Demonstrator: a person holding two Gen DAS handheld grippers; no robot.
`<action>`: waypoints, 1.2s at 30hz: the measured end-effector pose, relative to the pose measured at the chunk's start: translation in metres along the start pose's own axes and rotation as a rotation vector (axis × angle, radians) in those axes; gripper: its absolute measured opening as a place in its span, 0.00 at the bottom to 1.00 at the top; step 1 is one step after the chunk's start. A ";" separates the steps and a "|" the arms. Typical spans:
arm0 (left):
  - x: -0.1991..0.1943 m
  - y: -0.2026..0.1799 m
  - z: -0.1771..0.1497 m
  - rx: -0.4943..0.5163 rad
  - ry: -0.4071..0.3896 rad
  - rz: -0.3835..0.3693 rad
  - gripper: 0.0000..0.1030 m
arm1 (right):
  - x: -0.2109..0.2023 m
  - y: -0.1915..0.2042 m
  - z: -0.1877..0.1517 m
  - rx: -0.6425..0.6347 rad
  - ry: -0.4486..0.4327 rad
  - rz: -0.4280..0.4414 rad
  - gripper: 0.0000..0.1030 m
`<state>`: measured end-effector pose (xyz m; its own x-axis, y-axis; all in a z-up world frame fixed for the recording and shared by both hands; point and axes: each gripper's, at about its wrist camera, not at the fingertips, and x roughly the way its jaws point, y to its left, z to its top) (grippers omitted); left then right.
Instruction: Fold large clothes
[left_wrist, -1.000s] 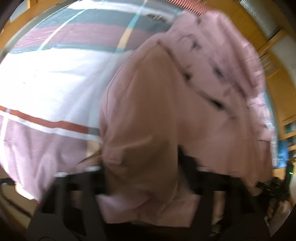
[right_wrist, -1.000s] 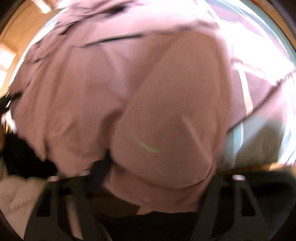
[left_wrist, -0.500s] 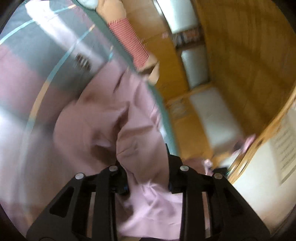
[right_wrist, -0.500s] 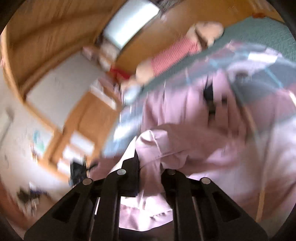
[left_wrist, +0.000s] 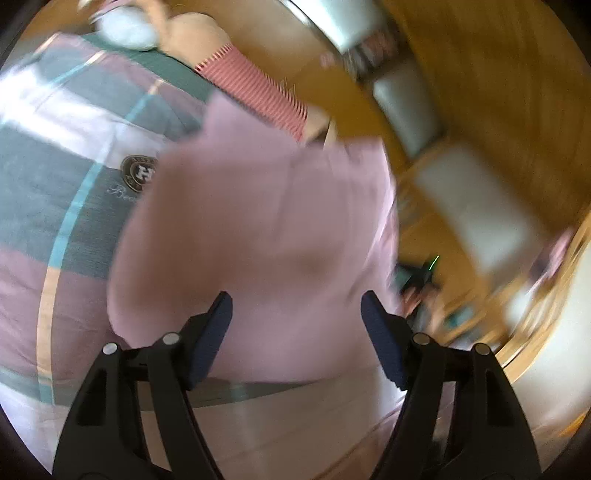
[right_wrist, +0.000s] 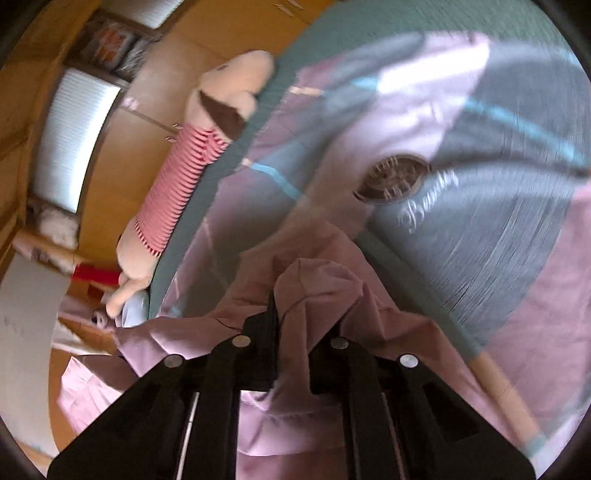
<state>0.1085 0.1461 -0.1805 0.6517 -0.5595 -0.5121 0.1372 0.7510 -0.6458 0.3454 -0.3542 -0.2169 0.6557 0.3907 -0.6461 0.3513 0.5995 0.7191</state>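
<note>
- The bedspread (left_wrist: 74, 206) carries a round brown badge (left_wrist: 138, 173) with script beneath starting "Be"; the rest is too blurred to read; the same badge (right_wrist: 393, 177) shows in your right view.
- Your left hand-held gripper (left_wrist: 295, 314) is opening, jaws spread wide; the pink garment (left_wrist: 258, 221) lies on the bed beyond them, unpinched.
- Your right hand-held gripper (right_wrist: 295, 317) is pressed together, pinching a bunched fold of the pink garment (right_wrist: 314, 288).
- A striped plush toy (right_wrist: 177, 184) lies along the bed's edge.

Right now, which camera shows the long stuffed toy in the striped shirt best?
The right wrist view: the stuffed toy shows nearly whole, with its head, ear, striped shirt and legs, along the bed's edge. The left wrist view catches only its striped body and part of its head, blurred.
</note>
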 end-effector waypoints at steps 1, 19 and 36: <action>0.009 -0.007 -0.006 0.041 0.018 0.047 0.71 | 0.002 -0.001 0.002 0.022 0.018 0.019 0.12; 0.035 0.002 -0.006 -0.035 0.016 0.276 0.77 | -0.107 0.202 -0.184 -0.897 0.030 -0.003 0.78; 0.027 0.001 -0.002 -0.022 0.034 0.369 0.77 | 0.064 0.240 -0.263 -1.196 0.019 -0.337 0.89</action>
<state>0.1249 0.1309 -0.1960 0.6290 -0.2642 -0.7311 -0.1184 0.8969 -0.4260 0.2955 -0.0018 -0.1533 0.6375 0.0980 -0.7642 -0.3357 0.9281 -0.1610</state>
